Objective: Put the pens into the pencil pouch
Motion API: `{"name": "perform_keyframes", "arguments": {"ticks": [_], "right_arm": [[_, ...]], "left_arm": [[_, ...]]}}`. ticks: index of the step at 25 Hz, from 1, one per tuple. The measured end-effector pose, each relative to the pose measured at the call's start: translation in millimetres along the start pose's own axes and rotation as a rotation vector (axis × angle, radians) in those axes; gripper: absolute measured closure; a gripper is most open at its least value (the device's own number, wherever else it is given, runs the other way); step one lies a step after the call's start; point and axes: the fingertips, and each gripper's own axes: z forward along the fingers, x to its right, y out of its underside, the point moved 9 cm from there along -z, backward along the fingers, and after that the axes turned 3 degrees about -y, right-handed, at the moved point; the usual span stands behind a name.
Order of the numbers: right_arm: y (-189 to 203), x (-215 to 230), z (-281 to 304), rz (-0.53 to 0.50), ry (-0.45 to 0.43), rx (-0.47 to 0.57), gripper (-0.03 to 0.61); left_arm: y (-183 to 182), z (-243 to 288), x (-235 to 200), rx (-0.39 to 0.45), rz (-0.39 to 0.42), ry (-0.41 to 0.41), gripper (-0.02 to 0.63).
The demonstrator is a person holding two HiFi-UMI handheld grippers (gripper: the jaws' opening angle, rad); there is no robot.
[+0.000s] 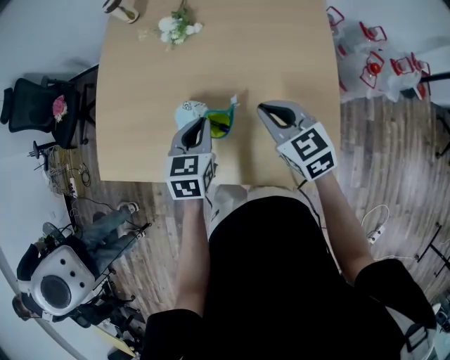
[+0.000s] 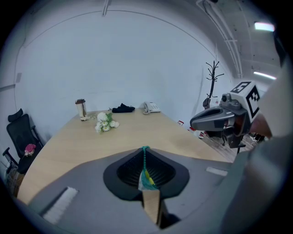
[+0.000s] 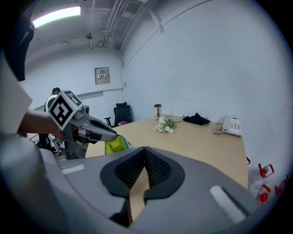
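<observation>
The pencil pouch (image 1: 216, 119), pale blue outside and yellow-green inside, lies near the front middle of the wooden table (image 1: 281, 56). My left gripper (image 1: 202, 124) is shut on the pouch's edge. In the left gripper view a teal and yellow strip of fabric (image 2: 146, 176) is pinched between the closed jaws. From the right gripper view the pouch (image 3: 114, 144) hangs lifted under the left gripper (image 3: 112, 134). My right gripper (image 1: 261, 107) hovers to the right of the pouch, shut, with nothing between its jaws. No pens show in any view.
A bunch of white flowers (image 1: 177, 28) and a small cup-like object (image 1: 121, 10) sit at the table's far end. A phone (image 3: 230, 125) and black cloth (image 3: 197, 119) lie on the far side. An office chair (image 1: 39, 105) stands to the left, red-and-white items (image 1: 380, 56) on the floor to the right.
</observation>
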Motion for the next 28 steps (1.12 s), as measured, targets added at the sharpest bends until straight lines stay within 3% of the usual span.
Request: {"name": "perform_keyframes", "arguments": {"ticks": [28], "right_arm": [[3.4, 0.3, -5.3, 0.001, -0.003, 0.000, 0.571]], "left_arm": [[-0.9, -1.0, -3.2, 0.009, -0.021, -0.007, 0.600]]}}
